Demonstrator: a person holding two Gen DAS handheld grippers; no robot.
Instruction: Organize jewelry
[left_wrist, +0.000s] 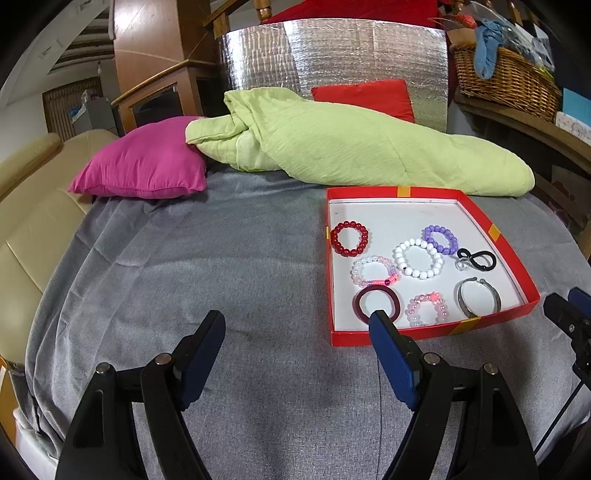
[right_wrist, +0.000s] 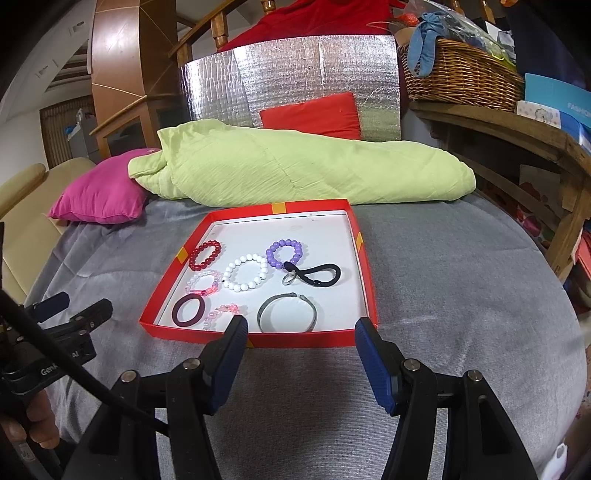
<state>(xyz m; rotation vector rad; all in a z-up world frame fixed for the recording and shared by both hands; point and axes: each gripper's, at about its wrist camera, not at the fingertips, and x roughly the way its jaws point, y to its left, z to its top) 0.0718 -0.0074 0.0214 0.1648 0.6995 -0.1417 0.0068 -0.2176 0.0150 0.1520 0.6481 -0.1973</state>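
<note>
A shallow red box (left_wrist: 517, 273) (right_wrist: 364, 266) lies on the grey bed cover. Inside it lie several bracelets: a red bead one (left_wrist: 349, 238) (right_wrist: 205, 254), a white bead one (left_wrist: 418, 257) (right_wrist: 246, 272), a purple bead one (left_wrist: 440, 239) (right_wrist: 285, 253), two clear pink ones (left_wrist: 373, 271), a dark maroon ring (left_wrist: 376, 303) (right_wrist: 189, 311), a black loop (left_wrist: 476, 259) (right_wrist: 314, 276) and a metal bangle (left_wrist: 479, 297) (right_wrist: 287, 312). My left gripper (left_wrist: 297, 325) is open and empty, left of the box's near corner. My right gripper (right_wrist: 301, 332) is open and empty at the box's near edge.
A green quilt (left_wrist: 351, 147) (right_wrist: 295, 170) lies behind the box, with a pink cushion (left_wrist: 144, 162) (right_wrist: 99, 197) to its left and a red cushion (left_wrist: 365, 98) behind. A wicker basket (right_wrist: 461, 74) stands on a wooden shelf at the right. A beige sofa (left_wrist: 33, 206) borders the left.
</note>
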